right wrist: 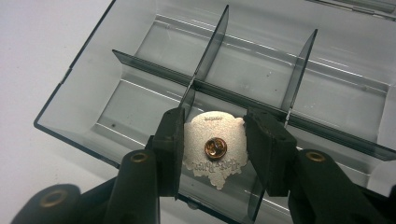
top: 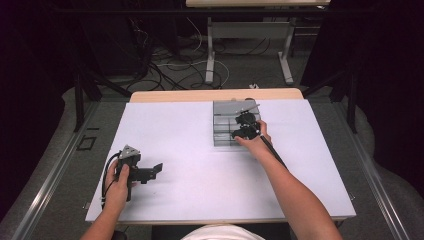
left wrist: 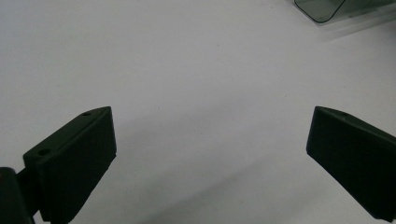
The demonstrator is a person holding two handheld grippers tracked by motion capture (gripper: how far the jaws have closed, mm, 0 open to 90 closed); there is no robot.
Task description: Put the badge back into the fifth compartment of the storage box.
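A clear grey compartment box (top: pixel 223 131) sits at the back middle of the white table top. In the right gripper view its dividers (right wrist: pixel 205 51) split it into several cells. My right gripper (right wrist: pixel 214 140) is shut on a silver pin badge (right wrist: pixel 201 135). The badge shows its back side with a copper clutch (right wrist: pixel 215 147), and it hangs just over the near middle cell. In the high view that right gripper (top: pixel 245 126) is over the box's right side. My left gripper (top: pixel 158 168) rests at the front left, its jaws wide open, and the left gripper (left wrist: pixel 210 154) holds nothing.
The white table top (top: pixel 190 150) spreads between the two hands. A corner of the box (left wrist: pixel 322 7) shows at the top right of the left gripper view. Cables and table legs (top: pixel 210 55) lie on the floor beyond the far edge.
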